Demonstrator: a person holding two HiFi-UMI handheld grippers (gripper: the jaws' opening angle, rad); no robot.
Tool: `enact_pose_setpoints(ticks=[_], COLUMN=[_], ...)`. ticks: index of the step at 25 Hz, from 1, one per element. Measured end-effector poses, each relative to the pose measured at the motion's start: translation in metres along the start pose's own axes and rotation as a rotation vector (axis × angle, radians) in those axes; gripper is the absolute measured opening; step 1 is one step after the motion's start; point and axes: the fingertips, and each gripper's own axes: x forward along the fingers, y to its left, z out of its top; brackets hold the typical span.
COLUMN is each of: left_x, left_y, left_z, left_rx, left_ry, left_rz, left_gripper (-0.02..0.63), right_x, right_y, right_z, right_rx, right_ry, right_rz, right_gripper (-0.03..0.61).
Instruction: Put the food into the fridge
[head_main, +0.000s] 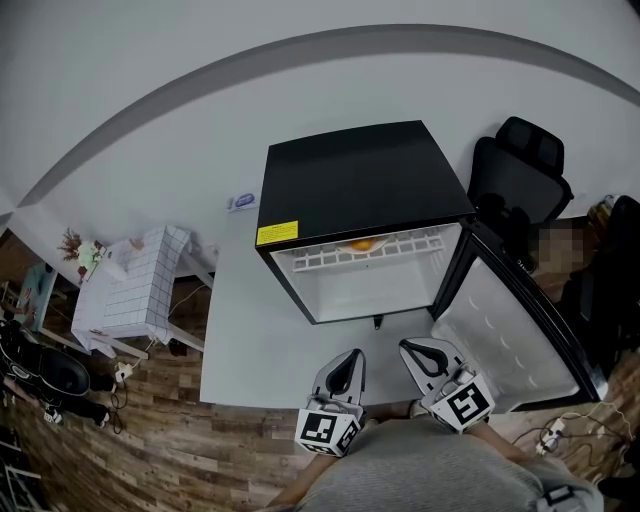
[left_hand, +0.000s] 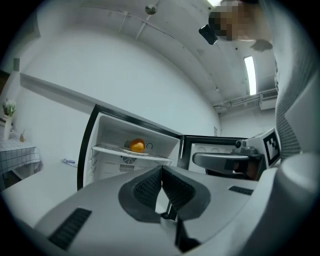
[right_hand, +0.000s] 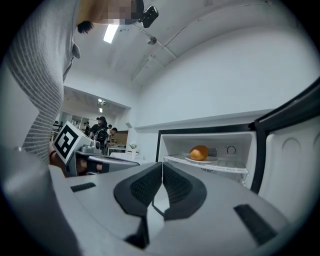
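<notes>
The left tongs (head_main: 350, 360) and the right tongs (head_main: 415, 352) are held side by side, slightly apart. Both point level, each with its jaws pressed together and nothing between them.

Honestly we couldn't read a single word anywhere, the yellow sticker (head_main: 277, 233) on top of the black fridge (head_main: 360, 180) was too small and blurry for us, and the left gripper (head_main: 352, 356) and right gripper (head_main: 408, 347) only showed square black-and-white marker patterns, not letters.
</notes>
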Motion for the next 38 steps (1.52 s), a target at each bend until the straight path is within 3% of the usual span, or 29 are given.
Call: enact_pose_setpoints(ticks=[7, 14, 19, 26, 32, 38], left_x=[-0.001, -0.01, -0.018, -0.026, -0.03, -0.037], left_y=[-0.013, -0.026, -0.021, -0.022, -0.024, -0.009], left_z=[0.005, -0.018, -0.017, -0.031, -0.038, -0.038], left_rx=[0.081, 0.121, 0.11, 0.149, 0.162, 0.137], left_ry=[-0.042, 0.008, -0.002, 0.075, 0.102, 0.1], left_rz=[-0.07, -0.166, -0.191, -0.232, -0.258, -0.22], left_gripper=[0.012, 0.012, 0.012, 0.012, 0.012, 0.012], right_x=[0.0, -0.001, -0.003, 0.0, 0.003, 0.01], right_y=[0.033, 0.048, 0.051, 0.058, 0.068, 0.074], right_z=[-0.013, -0.031, -0.037, -0.038, -0.046, -0.044], right_rx=[0.051, 0.052, 0.067, 0.074, 0.042, 0.042], right_ry=[0.014, 0.053, 0.057, 0.042, 0.076, 0.082], right_rz=[0.069, 0.055, 0.002, -0.049, -0.038, -0.024], right_gripper=[0.012, 0.012, 0.012, 0.012, 0.012, 0.011])
